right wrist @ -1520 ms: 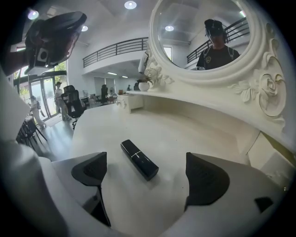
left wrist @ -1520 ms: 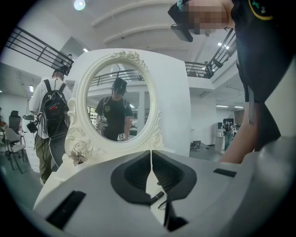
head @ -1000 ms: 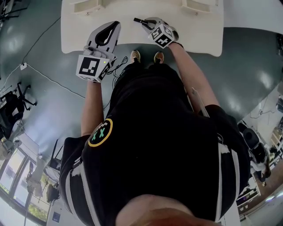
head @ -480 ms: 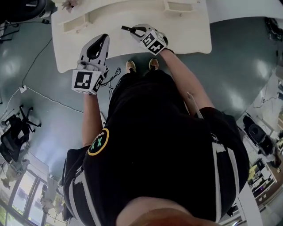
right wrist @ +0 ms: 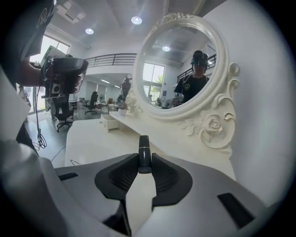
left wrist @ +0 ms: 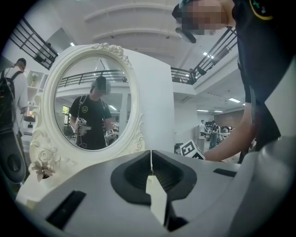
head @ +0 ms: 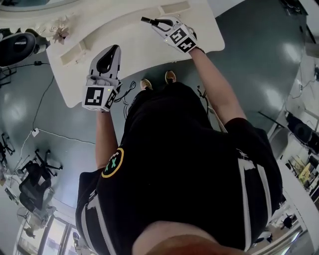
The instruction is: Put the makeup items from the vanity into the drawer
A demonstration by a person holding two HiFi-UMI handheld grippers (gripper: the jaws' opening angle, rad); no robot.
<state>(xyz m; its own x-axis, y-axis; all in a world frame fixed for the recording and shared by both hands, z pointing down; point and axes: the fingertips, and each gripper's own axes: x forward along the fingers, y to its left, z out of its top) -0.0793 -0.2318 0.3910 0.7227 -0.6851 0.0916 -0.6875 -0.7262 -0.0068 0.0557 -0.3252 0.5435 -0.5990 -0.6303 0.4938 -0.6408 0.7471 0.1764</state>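
A slim black makeup tube [head: 148,21] [right wrist: 144,152] sticks out forward between the jaws of my right gripper [head: 158,23] [right wrist: 144,163], which is shut on it above the white vanity top [head: 139,47], near its back edge. My left gripper [head: 112,50] [left wrist: 151,156] hovers over the vanity's front left part with its jaws shut and nothing between them. A small open white drawer box [head: 75,50] [right wrist: 108,121] stands on the vanity's left side. The oval ornate mirror [left wrist: 95,111] [right wrist: 178,74] rises behind the vanity top.
A second white box [head: 174,8] sits at the vanity's back near the right gripper. A flower ornament [head: 61,34] [left wrist: 41,169] marks the mirror base. Office chairs [head: 17,47] and a cable [head: 50,134] are on the grey floor at left.
The right gripper has carried the black tube farther over the vanity toward the mirror. The head view has swung, so the vanity now lies tilted. The left gripper stays shut over the front part.
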